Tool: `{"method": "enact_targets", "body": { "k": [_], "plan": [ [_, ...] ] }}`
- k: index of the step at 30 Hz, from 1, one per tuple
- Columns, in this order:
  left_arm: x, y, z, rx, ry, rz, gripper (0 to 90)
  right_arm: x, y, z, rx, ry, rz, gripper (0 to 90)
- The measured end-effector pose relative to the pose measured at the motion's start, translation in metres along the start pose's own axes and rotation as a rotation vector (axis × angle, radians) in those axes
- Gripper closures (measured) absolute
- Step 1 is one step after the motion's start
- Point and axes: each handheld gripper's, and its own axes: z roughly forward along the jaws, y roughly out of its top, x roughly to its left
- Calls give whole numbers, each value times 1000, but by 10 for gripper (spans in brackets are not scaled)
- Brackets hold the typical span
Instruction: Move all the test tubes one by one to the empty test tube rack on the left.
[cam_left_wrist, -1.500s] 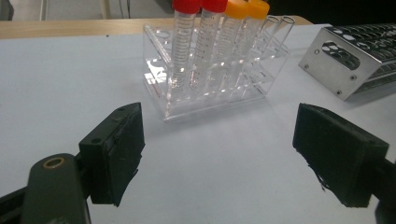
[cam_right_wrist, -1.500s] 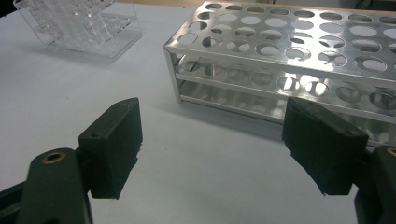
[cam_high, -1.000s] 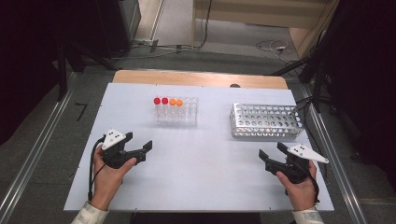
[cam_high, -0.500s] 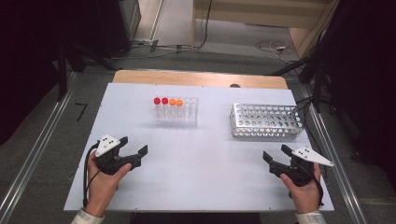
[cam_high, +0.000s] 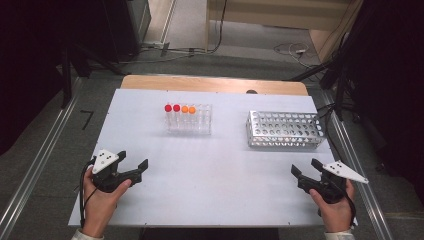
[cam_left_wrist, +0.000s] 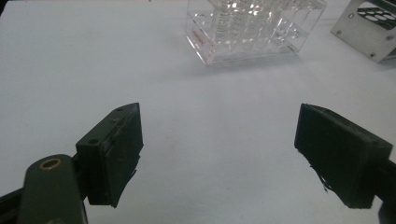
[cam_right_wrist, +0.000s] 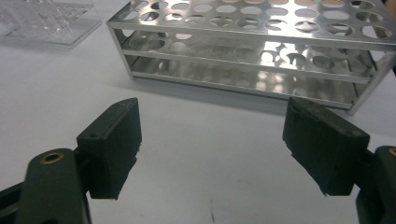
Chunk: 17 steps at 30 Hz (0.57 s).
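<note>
At the near edge of the white table (cam_high: 220, 200), I hold the left gripper (cam_high: 134, 160) and the right gripper (cam_high: 305, 167) low over the bare surface, one toward each near corner, well apart from each other. Both sets of jaws stand wide apart with nothing between them; the left gripper view and the right gripper view each show plain tabletop in the gap.

The clear plastic tube rack (cam_high: 189, 120) stands toward the far middle of the table, ahead of the left gripper, with two red-capped tubes (cam_high: 172, 108) and two orange-capped tubes (cam_high: 188, 109) upright in a row at its left end. To its right, ahead of the right gripper, sits the perforated metal rack (cam_high: 285, 129), its holes unfilled. The two racks stand apart, and neither gripper touches either one.
</note>
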Motion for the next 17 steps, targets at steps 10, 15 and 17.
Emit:
{"method": "enact_targets", "body": {
  "k": [10,15,17],
  "plan": [
    [15,-7,-6,7,46,-28,156,-20,-9,-9,8,-53,35,179],
    [18,-9,-6,13,59,-32,156,-29,-14,-9,22,-79,52,179],
    [19,-9,-6,17,65,-30,156,-31,-15,-9,25,-87,59,176]
  ]
}}
